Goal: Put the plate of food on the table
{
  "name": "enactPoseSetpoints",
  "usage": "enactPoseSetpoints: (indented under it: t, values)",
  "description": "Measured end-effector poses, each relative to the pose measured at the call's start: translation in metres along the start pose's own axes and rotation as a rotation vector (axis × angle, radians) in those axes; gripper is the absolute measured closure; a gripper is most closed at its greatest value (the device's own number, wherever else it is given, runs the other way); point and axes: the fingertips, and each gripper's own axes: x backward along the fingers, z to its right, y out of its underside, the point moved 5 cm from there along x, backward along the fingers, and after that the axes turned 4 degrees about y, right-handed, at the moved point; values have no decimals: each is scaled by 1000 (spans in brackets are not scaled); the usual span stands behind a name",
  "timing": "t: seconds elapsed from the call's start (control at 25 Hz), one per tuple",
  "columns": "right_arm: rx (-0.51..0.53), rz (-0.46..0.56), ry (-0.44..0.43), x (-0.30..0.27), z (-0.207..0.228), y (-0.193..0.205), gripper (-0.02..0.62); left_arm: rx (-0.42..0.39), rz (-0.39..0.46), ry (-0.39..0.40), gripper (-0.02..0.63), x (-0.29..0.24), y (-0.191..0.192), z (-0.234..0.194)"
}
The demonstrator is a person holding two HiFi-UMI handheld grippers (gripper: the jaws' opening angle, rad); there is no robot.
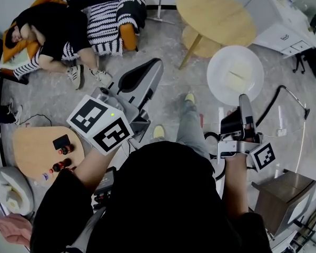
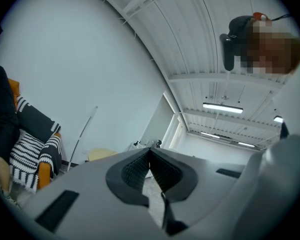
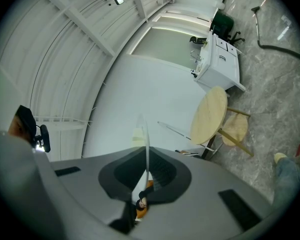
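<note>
Grey floor (image 1: pixel 52 96) beneath level right gripper (image 1: pixel 244 97), tight on rim of plate (image 1: pixel 235 74); left gripper (image 1: pixel 157 63) closed, empty.

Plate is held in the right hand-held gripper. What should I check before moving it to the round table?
1. Right hand-held gripper shut on plate rim: ok.
2. Food lying on plate: ok.
3. Plate over round table: not ok, it hangs above the floor beside it.
4. Top of round table bare: ok.
5. Left hand-held gripper shut, empty, apart from plate: ok.
</note>
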Motion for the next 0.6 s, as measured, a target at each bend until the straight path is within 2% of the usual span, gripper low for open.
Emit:
enactPoseSetpoints:
  t: [0.32, 0.6]
  values:
    - [5, -12, -3, -6, 6, -5, 580, -16, 10, -5, 597, -4, 0, -1]
    - [-21, -33, -6, -40, 18, -23, 580, -30, -3, -26, 597, -34, -10, -11]
